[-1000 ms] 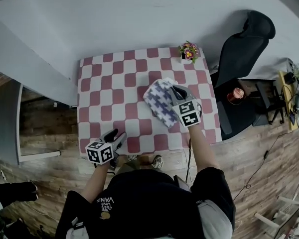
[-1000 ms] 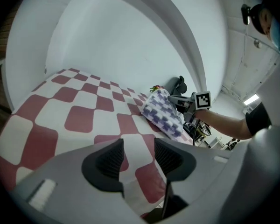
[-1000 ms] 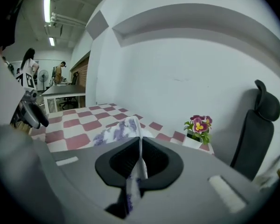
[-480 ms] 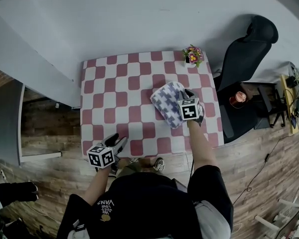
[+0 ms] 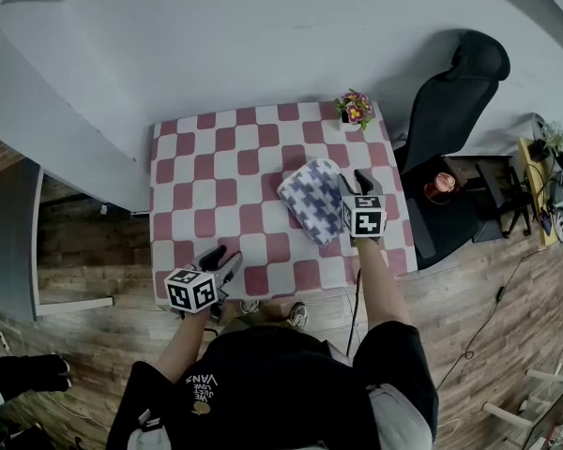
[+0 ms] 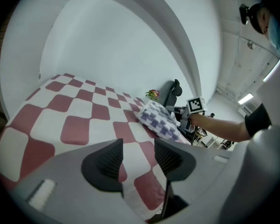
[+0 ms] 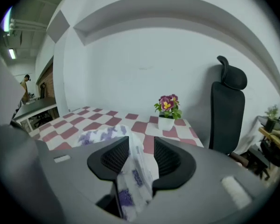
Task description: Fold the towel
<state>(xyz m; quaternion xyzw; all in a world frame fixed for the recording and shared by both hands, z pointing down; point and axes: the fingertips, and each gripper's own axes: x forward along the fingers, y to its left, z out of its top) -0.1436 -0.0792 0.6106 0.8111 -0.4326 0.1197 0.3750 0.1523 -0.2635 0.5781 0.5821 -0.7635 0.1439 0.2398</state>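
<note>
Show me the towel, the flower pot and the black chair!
towel (image 5: 311,200): head view, middle of its folded top.
flower pot (image 7: 166,123): right gripper view, front of the white pot.
black chair (image 7: 227,112): right gripper view, middle of its backrest.

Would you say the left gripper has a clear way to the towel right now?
Probably yes: the left gripper is open and empty at the near edge of the checkered tablecloth, with only bare cloth between it and the towel.

Bright, even light with faint shadows; fisheye warping bends all edges, and both gripper views blacken at the corners.
</note>
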